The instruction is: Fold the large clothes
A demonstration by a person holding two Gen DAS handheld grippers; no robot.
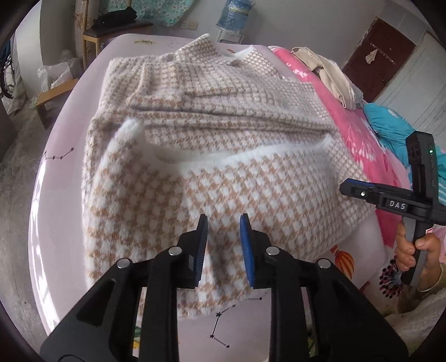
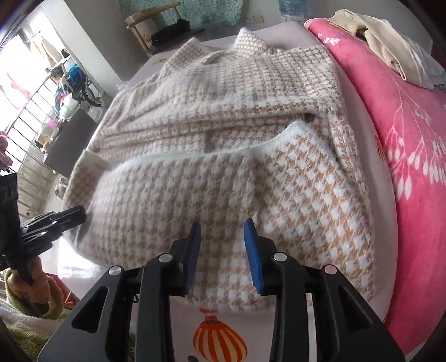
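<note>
A large tan-and-white houndstooth coat (image 1: 223, 139) lies on the pale bed sheet (image 1: 64, 195), its lower part folded up over the body, white fuzzy hem edge across the middle. It also shows in the right wrist view (image 2: 223, 156). My left gripper (image 1: 223, 222) is open and empty, hovering over the near folded edge. My right gripper (image 2: 223, 228) is open and empty above the coat's near edge. The right gripper also shows at the right of the left wrist view (image 1: 345, 188), off the coat's right side. The left gripper shows at the left of the right wrist view (image 2: 80, 214).
A pink floral blanket (image 2: 404, 139) lies along the right of the bed with a beige garment (image 2: 390, 47) on it. A wooden chair (image 1: 111, 30) and a water bottle (image 1: 231, 16) stand beyond the bed. The bed's left edge drops to a concrete floor (image 1: 16, 181).
</note>
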